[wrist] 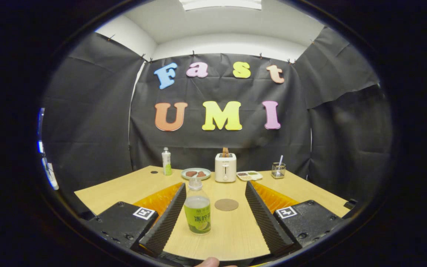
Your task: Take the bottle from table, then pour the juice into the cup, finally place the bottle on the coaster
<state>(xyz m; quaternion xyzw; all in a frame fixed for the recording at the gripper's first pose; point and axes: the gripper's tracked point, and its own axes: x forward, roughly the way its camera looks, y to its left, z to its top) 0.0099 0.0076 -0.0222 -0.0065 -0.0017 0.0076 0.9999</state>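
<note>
Fingertip [209, 262] pokes in nearest the lens; beyond it the hand-held gripper [213, 213] spreads wide apart, holding nothing; bottle [197, 207] stands upright between its fingers, close to the left one, likely lined up for grasping; coaster [226, 204] lies just beside it on bare wooden surface [310, 193], open room around.

Black cloth walls [87, 122], white ceiling with light panel [221, 3], pale wooden table [132, 185]
</note>
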